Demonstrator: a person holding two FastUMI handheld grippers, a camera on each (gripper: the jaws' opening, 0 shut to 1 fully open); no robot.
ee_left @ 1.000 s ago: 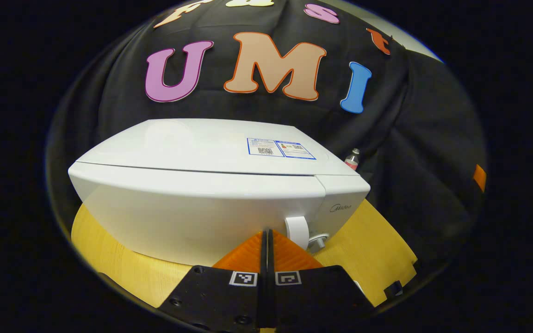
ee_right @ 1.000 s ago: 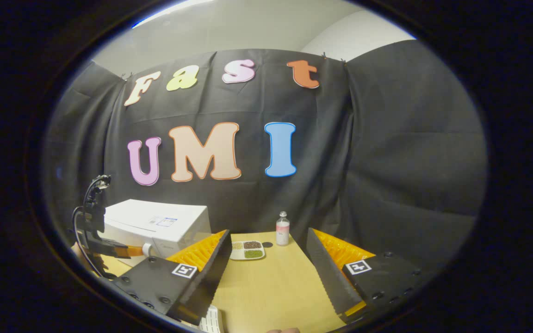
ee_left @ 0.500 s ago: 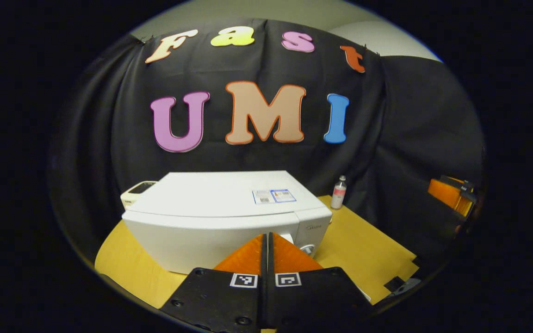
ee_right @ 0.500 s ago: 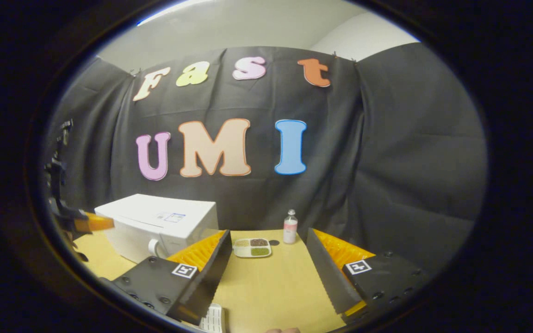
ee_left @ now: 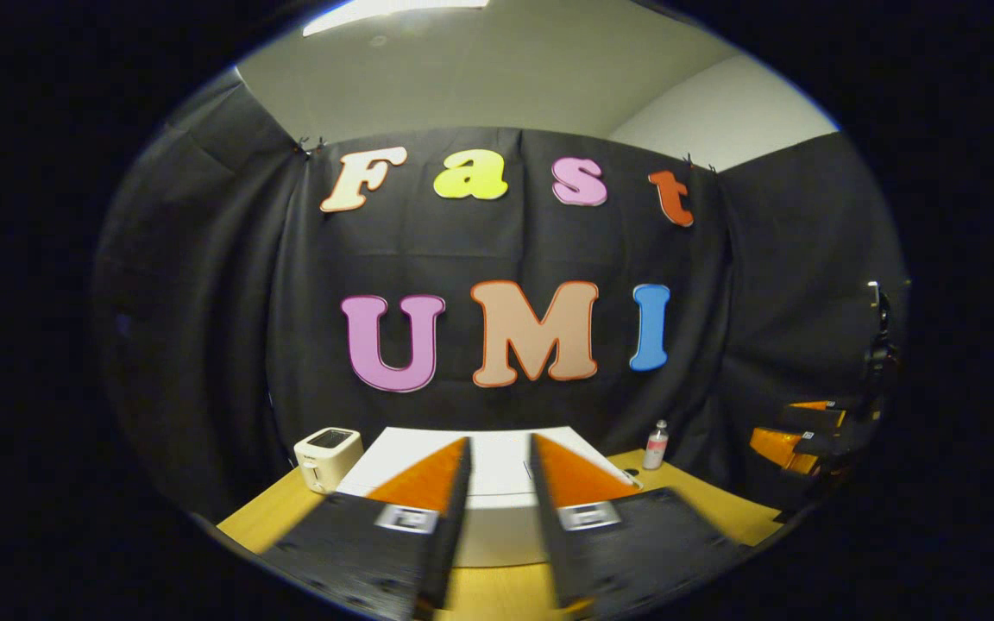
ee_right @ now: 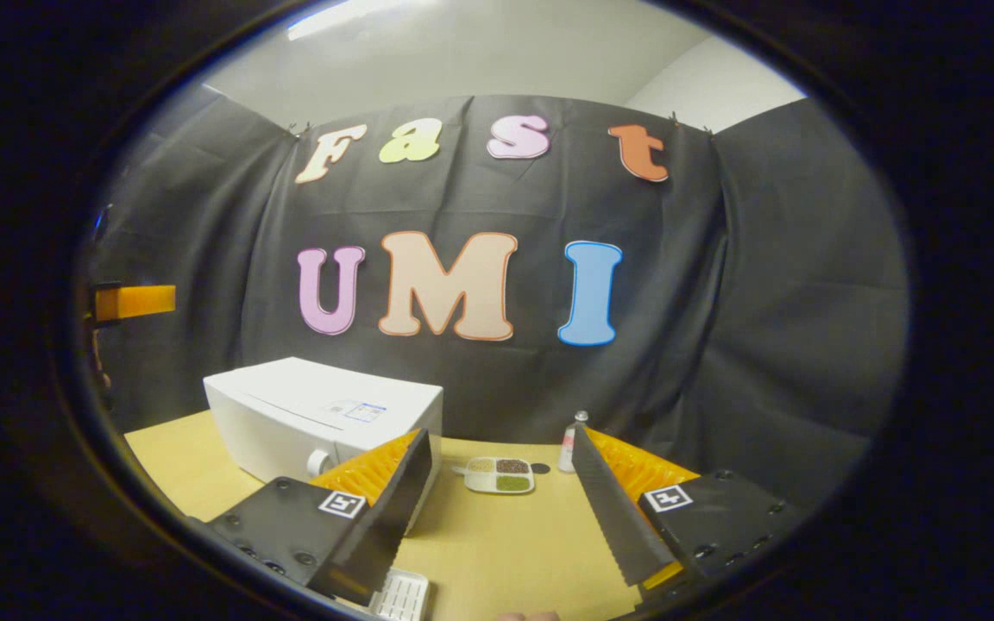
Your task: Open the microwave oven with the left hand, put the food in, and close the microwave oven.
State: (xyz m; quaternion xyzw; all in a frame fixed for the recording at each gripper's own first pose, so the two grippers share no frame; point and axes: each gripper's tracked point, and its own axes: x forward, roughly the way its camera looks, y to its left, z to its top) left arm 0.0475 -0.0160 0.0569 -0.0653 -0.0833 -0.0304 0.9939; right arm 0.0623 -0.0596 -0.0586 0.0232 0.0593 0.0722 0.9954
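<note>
Table (ee_right: 497, 543): a yellow wood top, with black cloth hanging behind it and on both sides.
Room: a pale wall and ceiling above the cloth, with a bright light (ee_left: 393, 10) at the top.
Microwave oven (ee_right: 324, 418): a white box on the far left part of the table. Its door is closed.
Food tray (ee_right: 500, 475): a small white tray with three kinds of food, on the table to the right of the microwave oven, not touching it.
Bottle (ee_left: 656, 445): small, with a pink band, at the far edge of the table near the food tray.
Toaster (ee_left: 328, 457): small and white, left of the microwave oven, seen in the left gripper view.
White grid thing (ee_right: 399, 597): at the near edge, seen in the right gripper view; I cannot tell what it is.
Left gripper (ee_left: 499, 448): held up in front of the microwave oven. Its fingers are apart and hold nothing.
Right gripper (ee_right: 501, 448): above the table, facing the food tray. Its fingers are wide apart and hold nothing.
</note>
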